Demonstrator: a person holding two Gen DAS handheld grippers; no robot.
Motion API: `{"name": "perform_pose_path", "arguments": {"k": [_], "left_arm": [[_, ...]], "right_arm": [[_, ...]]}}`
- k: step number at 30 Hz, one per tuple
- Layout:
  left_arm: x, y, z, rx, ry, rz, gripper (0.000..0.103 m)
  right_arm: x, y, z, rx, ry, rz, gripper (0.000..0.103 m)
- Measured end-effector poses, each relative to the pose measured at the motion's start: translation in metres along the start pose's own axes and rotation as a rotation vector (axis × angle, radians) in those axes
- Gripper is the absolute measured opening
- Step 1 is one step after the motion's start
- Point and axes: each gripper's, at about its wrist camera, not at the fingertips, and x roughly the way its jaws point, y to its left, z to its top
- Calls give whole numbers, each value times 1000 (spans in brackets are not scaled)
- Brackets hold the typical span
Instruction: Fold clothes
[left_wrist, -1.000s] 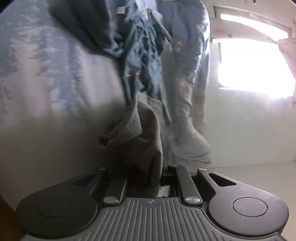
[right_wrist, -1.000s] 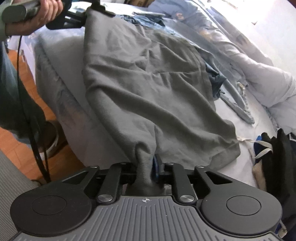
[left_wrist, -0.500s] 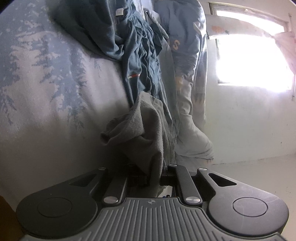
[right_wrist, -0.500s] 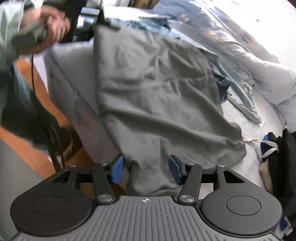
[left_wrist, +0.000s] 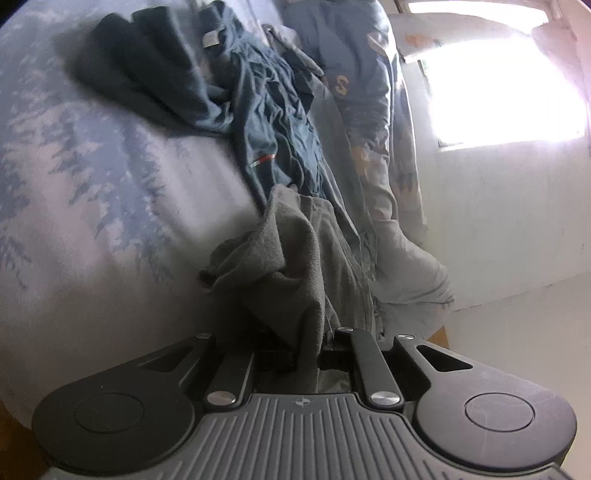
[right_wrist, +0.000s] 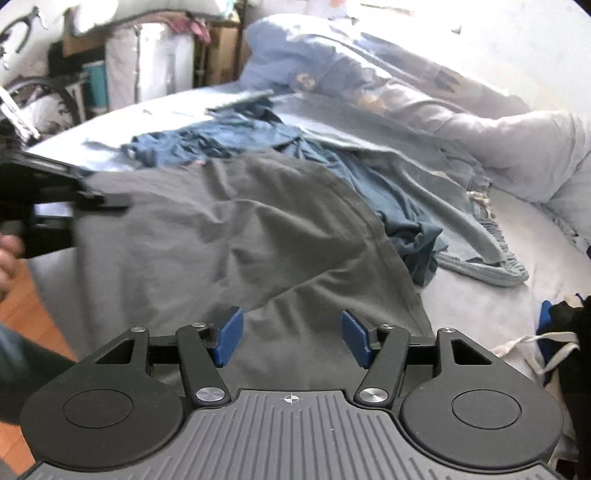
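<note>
— While the right gripper (right_wrist: 291, 338) hangs with its blue-padded jaws wide apart and nothing between them, where does the garment lie from it?

— Straight ahead and just below. The plain grey cotton garment (right_wrist: 236, 236) is spread over the near edge of the pale blue bed (right_wrist: 509, 306), and its near hem runs right under the open pads. Its long axis goes from that hem away toward the left, up to the corner that the left gripper (left_wrist: 310, 354) pinches.

— So the left one has cloth?

— Yes, its jaws are closed tight on a bunched grey corner, seen in its own view; in the right view that gripper sits at the far left edge of the bed, with the fabric drawn slack between.

— Which hand is nearer the free corner?

— The right, I judge. The loose hem is just beside its pads, so it would need only to dip and close.

— And beyond?

— A crumpled blue shirt (right_wrist: 369, 184) lies touching the grey garment's far side, then light denim jeans (right_wrist: 476, 236), then a patterned duvet (right_wrist: 369, 85) near the far edge.
</note>
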Motion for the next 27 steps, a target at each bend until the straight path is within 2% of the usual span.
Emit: {"name": "perform_pose_path", "arguments": {"k": [5, 11, 14, 16, 20, 22, 27], "left_arm": [[3, -1, 1, 9, 3, 5, 13], [3, 2, 1, 9, 7, 19, 13], [2, 4, 0, 9, 8, 25, 13], [2, 5, 0, 11, 9, 31, 13], [1, 7, -1, 6, 6, 34, 13], [1, 6, -2, 12, 5, 34, 13], [-1, 5, -4, 19, 0, 36, 13]], "right_arm": [[26, 14, -10, 39, 40, 45, 63], [12, 68, -29, -91, 111, 196, 62], [18, 87, -45, -189, 175, 175, 61], [22, 85, -55, -195, 232, 163, 61], [9, 76, -65, -221, 287, 140, 61], [-2, 71, -66, -201, 283, 138, 61], [-18, 64, -42, -104, 158, 179, 61]]}}
